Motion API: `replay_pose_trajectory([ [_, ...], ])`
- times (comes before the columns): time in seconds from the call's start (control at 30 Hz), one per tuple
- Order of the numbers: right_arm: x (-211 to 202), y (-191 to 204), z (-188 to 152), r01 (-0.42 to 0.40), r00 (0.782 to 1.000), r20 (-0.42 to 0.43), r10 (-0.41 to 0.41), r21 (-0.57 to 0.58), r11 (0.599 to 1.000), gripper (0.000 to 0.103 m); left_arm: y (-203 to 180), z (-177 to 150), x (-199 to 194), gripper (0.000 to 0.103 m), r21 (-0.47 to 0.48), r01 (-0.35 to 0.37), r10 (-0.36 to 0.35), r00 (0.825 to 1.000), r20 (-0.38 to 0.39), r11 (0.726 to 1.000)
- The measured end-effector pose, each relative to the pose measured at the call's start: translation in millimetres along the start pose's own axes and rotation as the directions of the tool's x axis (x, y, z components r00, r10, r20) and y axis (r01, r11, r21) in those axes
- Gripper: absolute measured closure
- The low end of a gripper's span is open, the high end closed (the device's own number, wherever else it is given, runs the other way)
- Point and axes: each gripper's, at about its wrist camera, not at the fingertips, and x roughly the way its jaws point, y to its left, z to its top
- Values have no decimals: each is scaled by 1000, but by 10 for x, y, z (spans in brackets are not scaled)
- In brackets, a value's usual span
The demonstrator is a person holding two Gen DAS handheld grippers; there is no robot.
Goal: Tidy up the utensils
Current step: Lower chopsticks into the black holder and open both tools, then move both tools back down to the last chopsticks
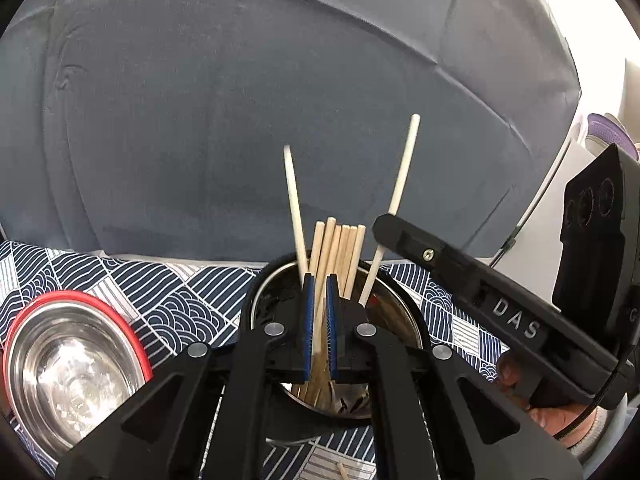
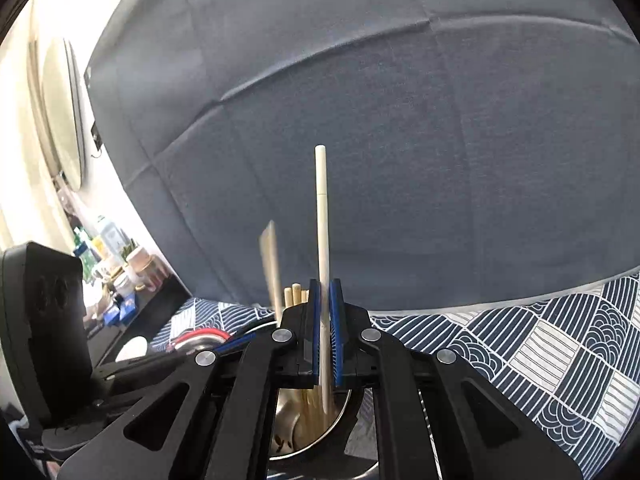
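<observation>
A: What crowds the steel holder [image 1: 404, 320] at the frame's lower middle?

B: A bundle of wooden chopsticks [image 1: 340, 252] fills its far side, and the right gripper [image 1: 378, 226] slants in from the right edge.

A: Any free room?

B: Left of it, patterned tablecloth [image 1: 176, 304] lies bare up to the red-rimmed steel bowl [image 1: 72, 368]. The grey sofa back [image 1: 260, 100] walls off everything behind.

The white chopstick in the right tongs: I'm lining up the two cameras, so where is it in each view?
Left wrist view: the white chopstick slants up right of centre, pinched by the right tongs.
Right wrist view: upright at centre.
Shared landmark: the steel cup holding wooden chopsticks.
</observation>
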Motion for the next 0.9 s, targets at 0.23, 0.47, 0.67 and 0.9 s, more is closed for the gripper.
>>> replay_pose_trajectory([
  [0.23, -103, 40, -57, 22, 1000, -12, -22, 0, 1000, 95, -21, -29, -189, 89, 10, -24, 24, 1000, 16, 1000],
  [0.47, -282, 8, -110, 70, 997, -6, -70, 7, 997, 94, 55, -47, -445, 64, -22, -50, 51, 997, 49, 999],
  [0.67, -469, -32, -126, 113, 993, 16, -114, 19, 993, 72, 111, -99, -626, 50, -56, -67, 72, 994, 79, 996],
  [0.9, -601, -38, -229, 143, 990, -2, -143, 29, 989, 42, 178, -254, -732, 29, -85, -105, 110, 992, 54, 991],
])
